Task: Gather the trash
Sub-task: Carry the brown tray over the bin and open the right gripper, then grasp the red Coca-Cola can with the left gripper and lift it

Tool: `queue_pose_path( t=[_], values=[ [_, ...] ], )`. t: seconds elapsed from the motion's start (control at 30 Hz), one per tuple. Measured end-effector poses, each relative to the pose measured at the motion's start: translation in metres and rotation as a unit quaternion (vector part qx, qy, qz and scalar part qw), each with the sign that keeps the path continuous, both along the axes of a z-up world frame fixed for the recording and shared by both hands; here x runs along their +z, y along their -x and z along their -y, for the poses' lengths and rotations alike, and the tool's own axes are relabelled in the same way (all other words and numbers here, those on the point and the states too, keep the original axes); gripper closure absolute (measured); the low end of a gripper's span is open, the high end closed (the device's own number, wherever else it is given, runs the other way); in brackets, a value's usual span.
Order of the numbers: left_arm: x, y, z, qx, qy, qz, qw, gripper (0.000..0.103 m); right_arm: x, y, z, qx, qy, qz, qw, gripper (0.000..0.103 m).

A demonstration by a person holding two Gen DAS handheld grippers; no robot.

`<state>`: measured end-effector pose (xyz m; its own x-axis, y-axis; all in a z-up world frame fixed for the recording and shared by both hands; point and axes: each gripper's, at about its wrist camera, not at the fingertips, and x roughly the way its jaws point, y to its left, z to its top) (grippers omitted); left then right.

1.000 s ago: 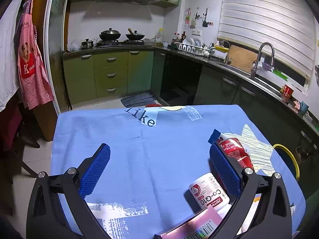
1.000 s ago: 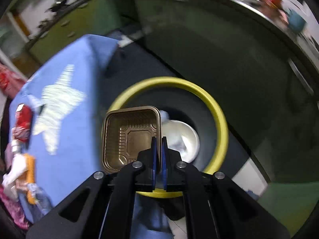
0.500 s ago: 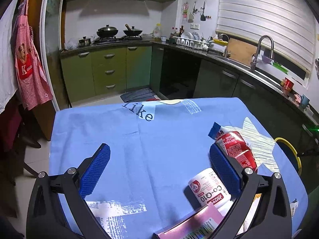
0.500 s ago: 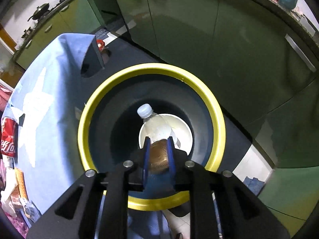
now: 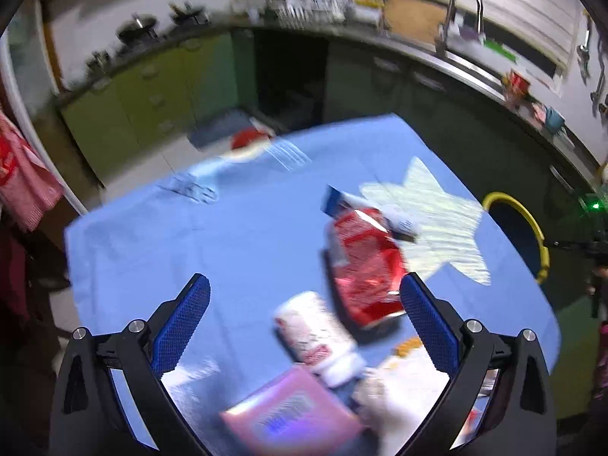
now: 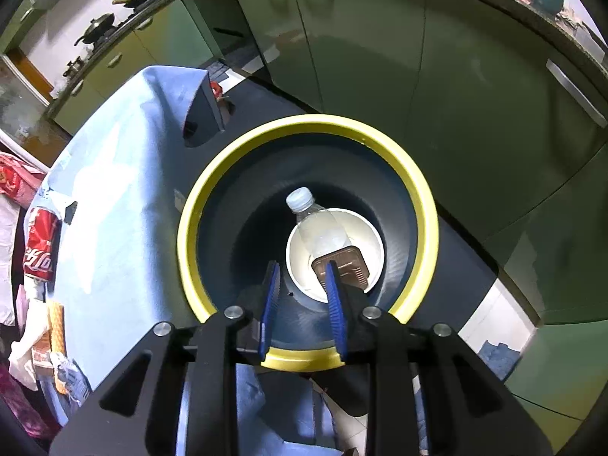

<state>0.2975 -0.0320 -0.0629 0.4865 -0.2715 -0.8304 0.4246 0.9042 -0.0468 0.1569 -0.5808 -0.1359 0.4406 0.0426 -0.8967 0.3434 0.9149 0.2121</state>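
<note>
Left gripper (image 5: 304,296): jaws spread wide, blue pads facing in, nothing between them.
Table (image 5: 243,235): covered by a blue cloth with a pale star print.
Red packet (image 5: 363,262): crumpled, lying just inside the right-hand pad.
White bottle (image 5: 315,332): on its side, just beside the red packet.
Pink box (image 5: 292,414): at the bottom edge, touching the bottle.
Bin (image 5: 532,228): yellow rim, beyond the table's right edge.
Sharpness: whole view blurred.
</note>
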Motion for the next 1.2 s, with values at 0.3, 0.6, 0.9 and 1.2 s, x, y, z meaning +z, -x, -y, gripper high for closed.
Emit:
queue_pose_path(
  t=[0.3, 0.6, 0.9, 1.2],
  values=[
    [-0.037, -0.052, 0.069, -0.003, -0.054, -0.157, 0.9861, 0.005, 0.004, 0.017, -0.015, 0.035, -0.025, 0.031, 0.999, 0.075],
    [-0.075, -0.082, 0.084, 0.028, -0.048, -0.243, 0.9685, 0.005, 0.001, 0.021, -0.022, 0.054, -0.042, 0.041, 0.997, 0.072],
    [-0.1, -0.086, 0.096, 0.029, -0.058, -0.272, 0.9602, 0.005, -0.003, 0.015, -0.033, 0.071, -0.048, 0.044, 0.995, 0.07],
    [-0.116, -0.08, 0.101, 0.03, -0.065, -0.279, 0.9576, 0.014, -0.006, 0.013, -0.038, 0.077, -0.05, 0.042, 0.995, 0.068]
  ],
)
